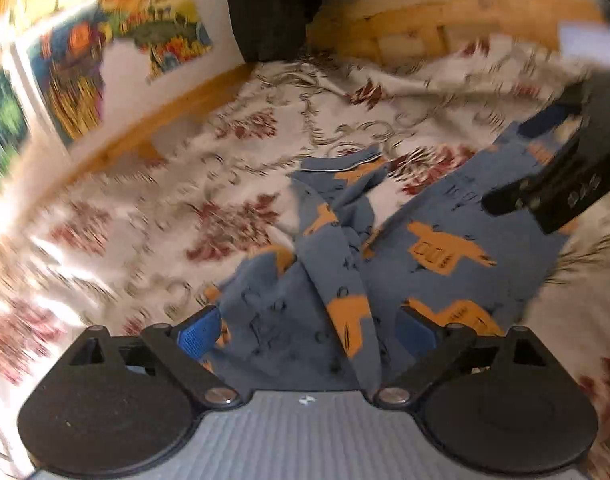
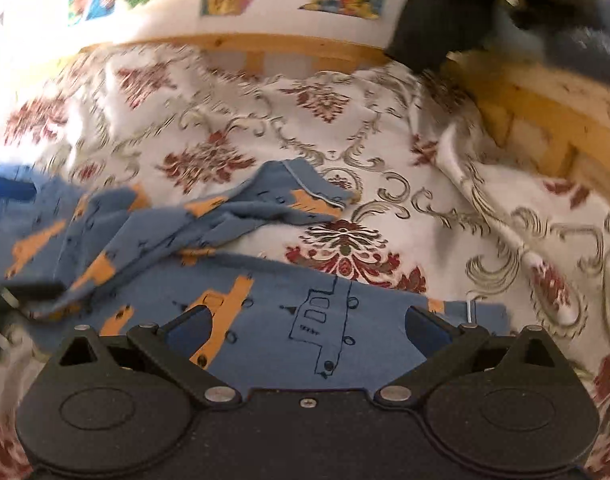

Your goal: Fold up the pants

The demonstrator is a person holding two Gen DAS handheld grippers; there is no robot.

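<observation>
Left wrist view: my left hand-held gripper is spread wide, its blue pads well apart; the pants, blue with orange vehicle prints, lie bunched between and just ahead of the fingers; I cannot tell whether either pad touches the cloth, and nothing is pinched; a twisted ridge of fabric runs forward from between the fingers toward a piped hem further ahead. The pants rest on a bedspread, white with red and grey ornament; ahead and to the right of the fingers the right hand-held gripper reaches in over the far part of the garment; its jaw state is not readable from here. A wooden bed frame runs along the far side; a dark garment hangs over it straight ahead; a wall with coloured pictures stands ahead to the left; the frame is motion-blurred.

Right wrist view: my right hand-held gripper is also wide open, holding nothing; a flat leg of the pants lies directly between and under the fingers, its hemmed end just beside the right finger; the other leg lies crumpled ahead to the left; bedspread ahead and to the right; bed frame beyond.
</observation>
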